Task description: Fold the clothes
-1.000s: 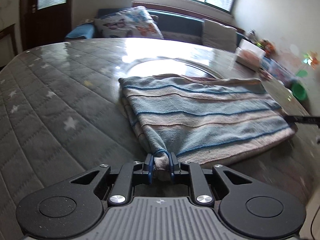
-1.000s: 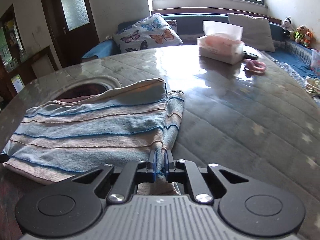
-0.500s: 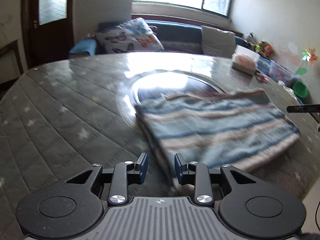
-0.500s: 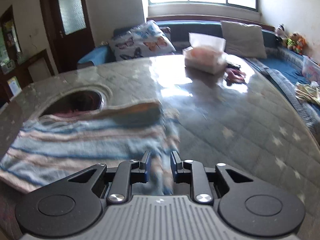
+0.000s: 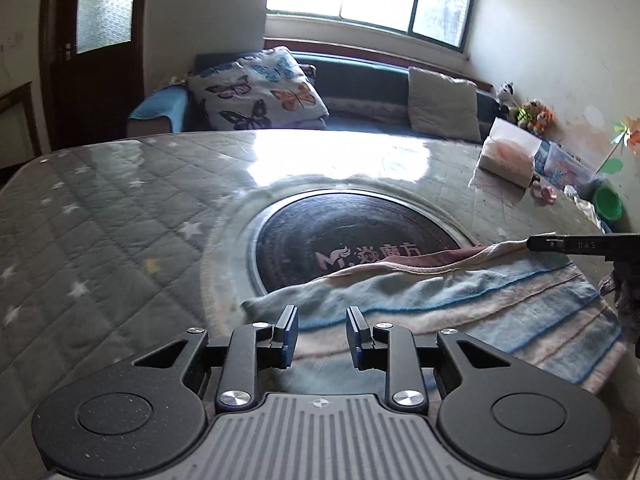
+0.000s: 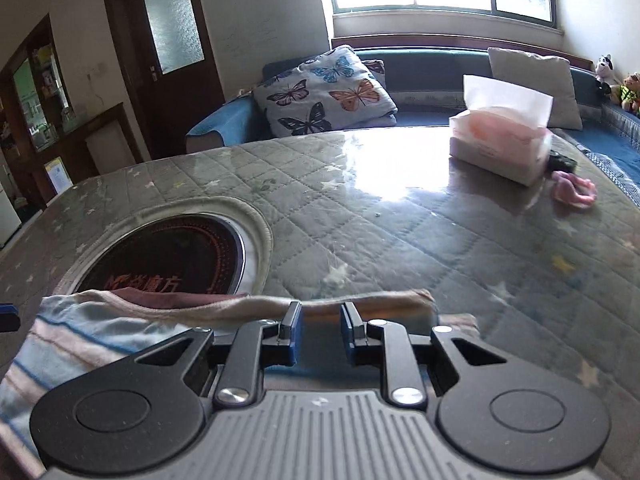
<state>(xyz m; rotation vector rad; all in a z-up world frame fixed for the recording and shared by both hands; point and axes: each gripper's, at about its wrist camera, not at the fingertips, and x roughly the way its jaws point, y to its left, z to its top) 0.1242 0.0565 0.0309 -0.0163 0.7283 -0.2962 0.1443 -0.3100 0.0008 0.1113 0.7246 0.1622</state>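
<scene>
A folded towel (image 5: 480, 304) with blue and pink stripes lies flat on the quilted grey table (image 5: 100, 232), partly over a round black hotplate (image 5: 340, 240). My left gripper (image 5: 322, 320) hangs over the towel's near left corner. Its jaws are apart and closing, with nothing pressed between the pads. In the right wrist view my right gripper (image 6: 319, 316) is open above the towel (image 6: 100, 332), near its far folded edge, and grips no cloth. The right gripper's finger (image 5: 580, 245) shows at the right edge of the left wrist view, by the towel's far corner.
A tissue box (image 6: 500, 148) and a small pink item (image 6: 572, 192) sit at the table's far right. A green bowl (image 5: 608, 202) and clutter lie along the right wall. Behind the table is a sofa with a butterfly pillow (image 5: 256, 88).
Both grippers let go of the towel's near corners and their jaws opened. Both then moved forward over the towel, which now lies low in each view.
</scene>
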